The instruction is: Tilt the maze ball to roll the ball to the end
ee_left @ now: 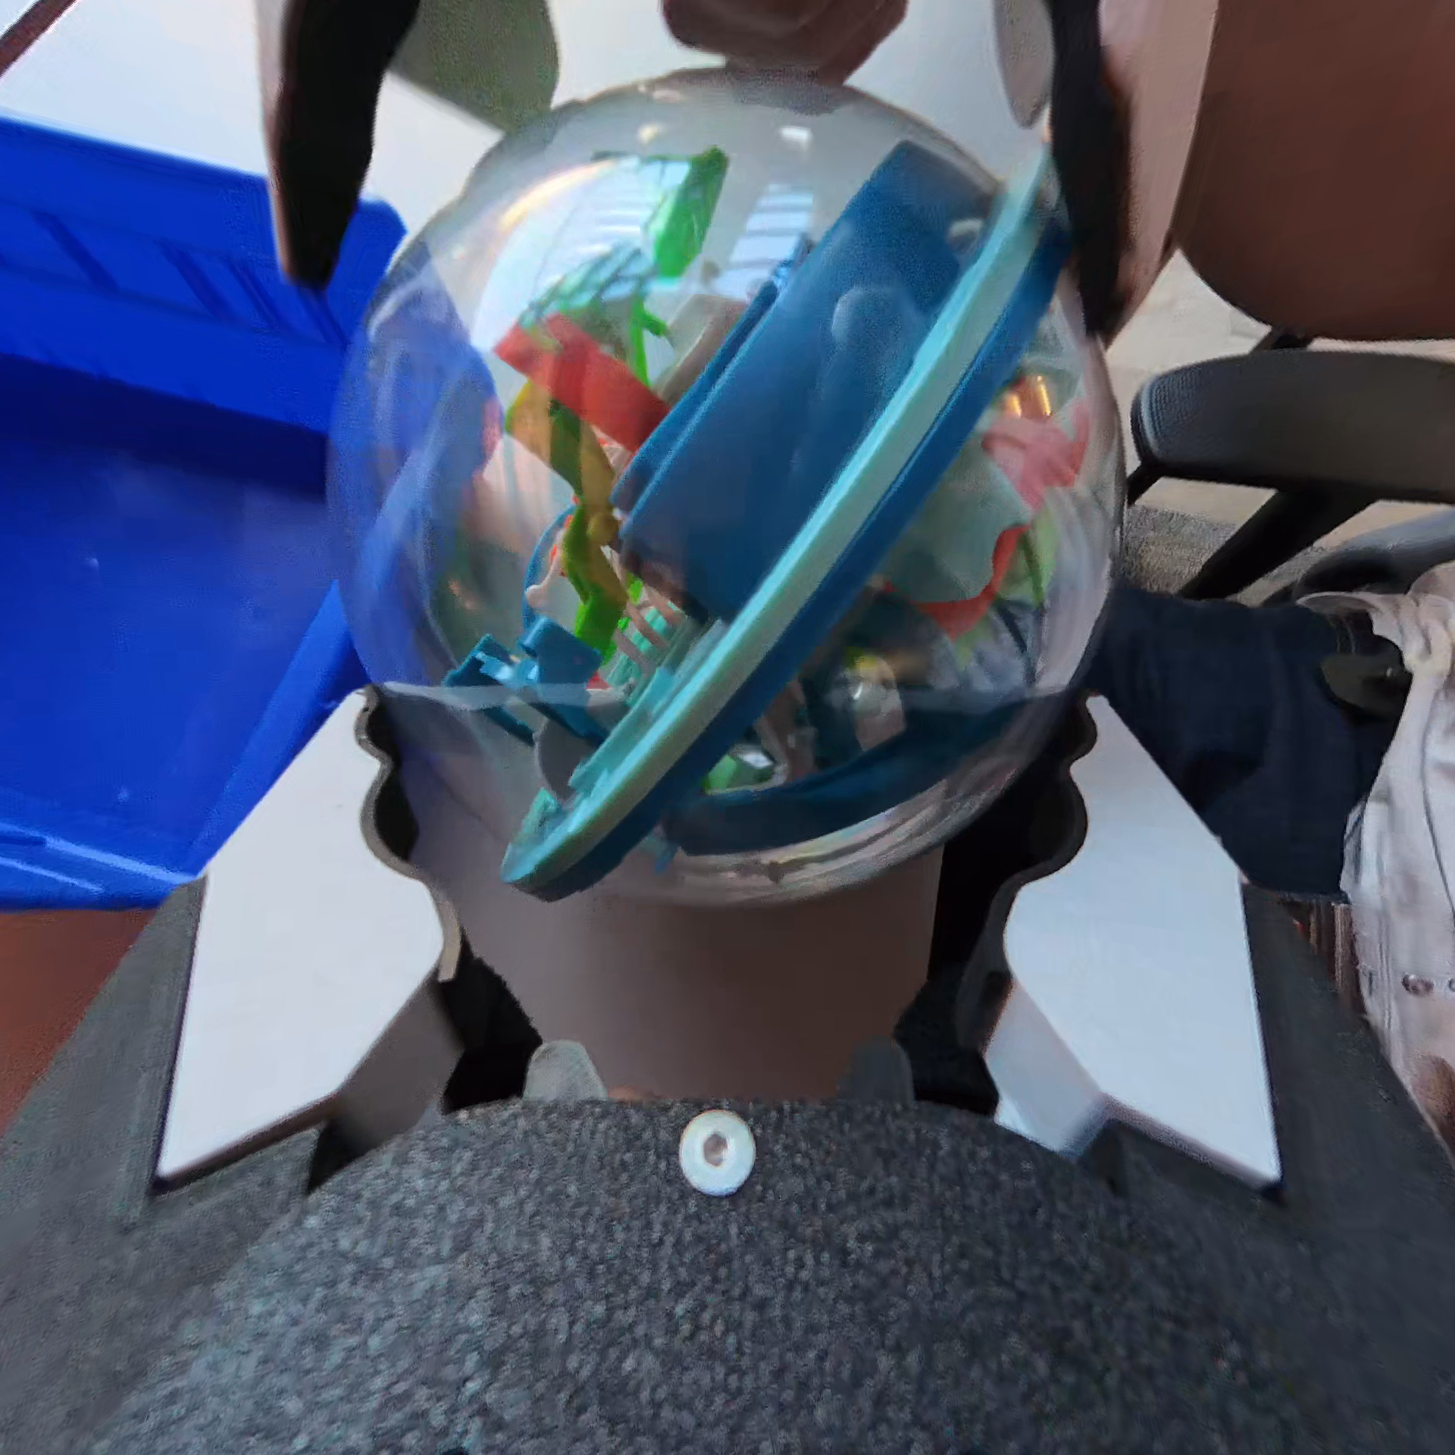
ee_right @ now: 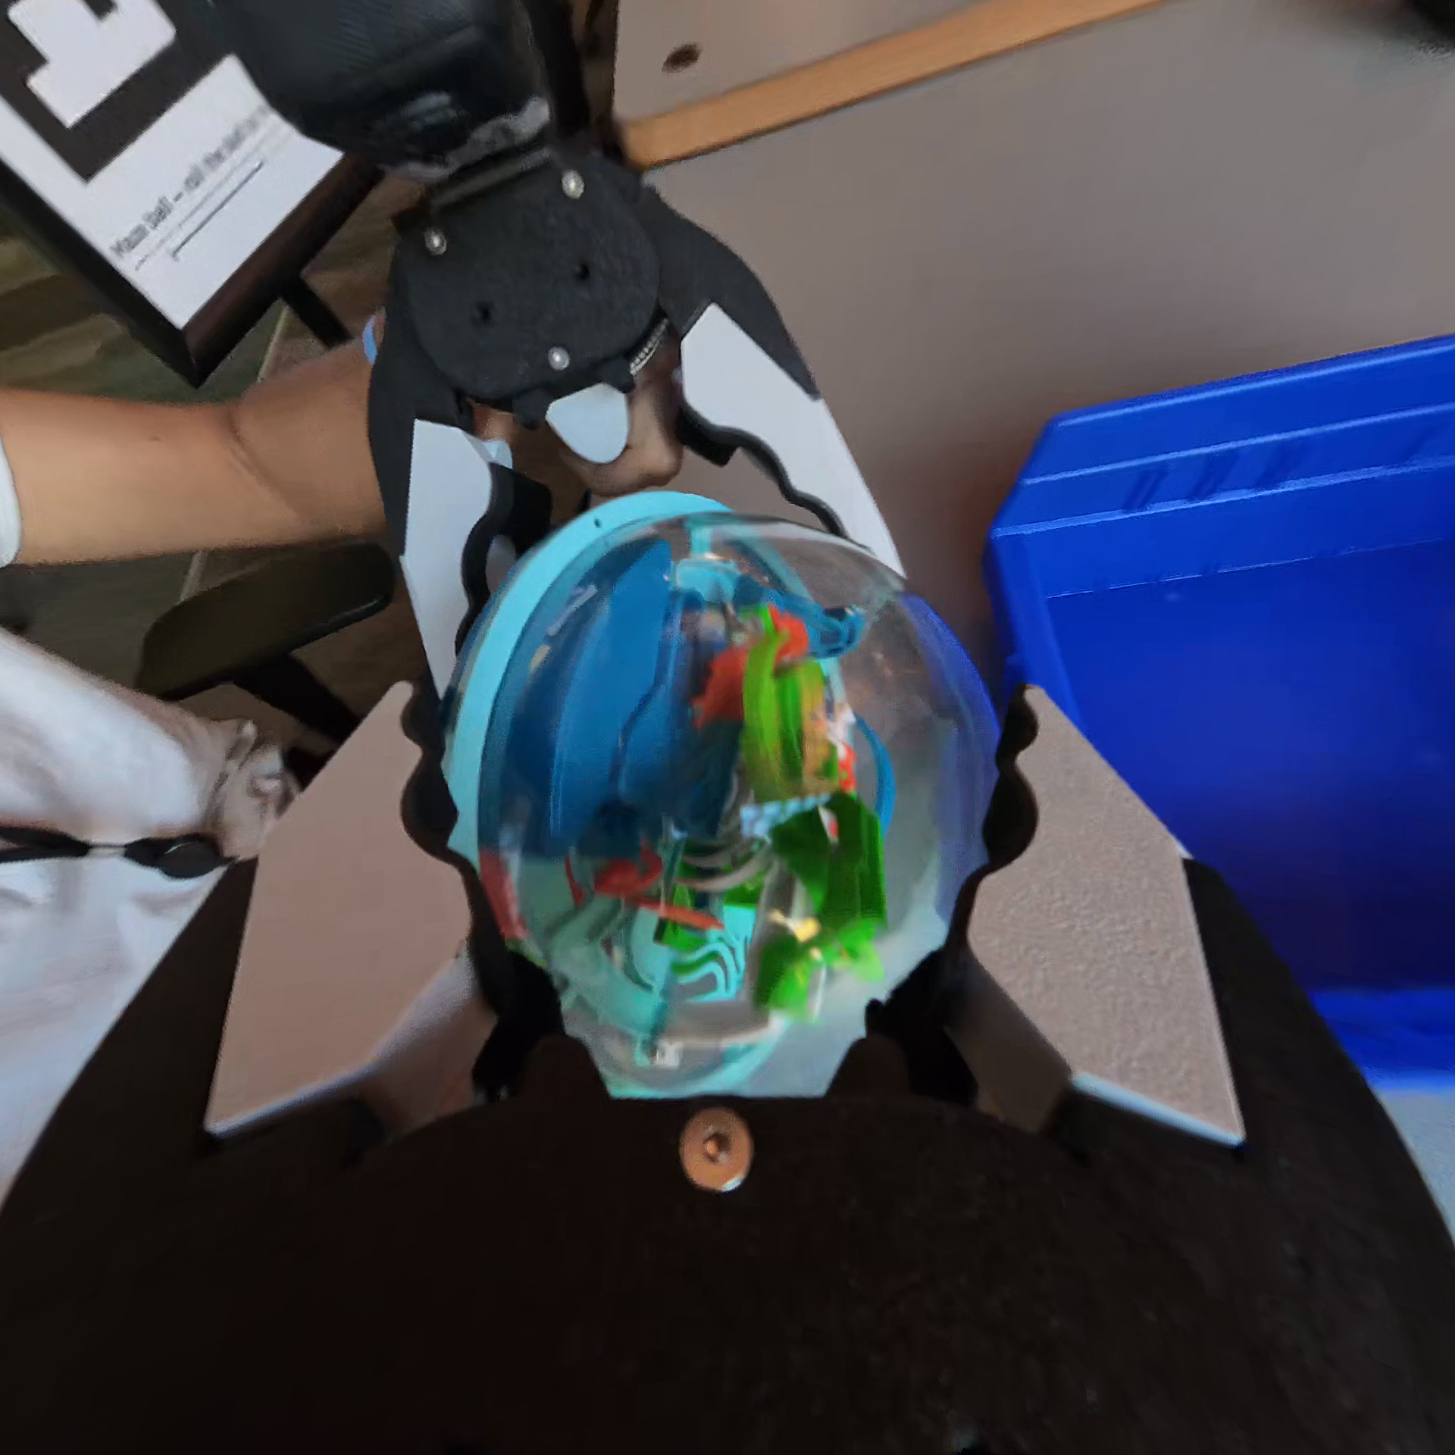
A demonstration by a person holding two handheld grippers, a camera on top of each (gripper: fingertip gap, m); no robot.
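Note:
The maze ball (ee_left: pixel 732 472) is a clear sphere with a teal and blue ring and green, red and blue tracks inside. It is held up between both grippers and is blurred by motion. My left gripper (ee_left: pixel 728 732) cups its near side, with both wavy black pads (ee_left: pixel 378 756) against the shell. My right gripper (ee_right: pixel 708 787) grips the ball (ee_right: pixel 708 787) from the opposite side, pads (ee_right: pixel 429 787) pressed on it. The right gripper's fingers (ee_left: pixel 307 197) show at the top of the left view. The left gripper (ee_right: pixel 669 543) shows behind the ball in the right view. I cannot make out the small ball inside.
A blue plastic bin (ee_left: pixel 157 472) stands close beside the ball, and shows at the right of the right view (ee_right: pixel 1260 630). A black chair armrest (ee_left: pixel 1291 417) and a person's forearm (ee_right: pixel 157 464) are on the other side. A printed sheet (ee_right: pixel 157 157) lies further off.

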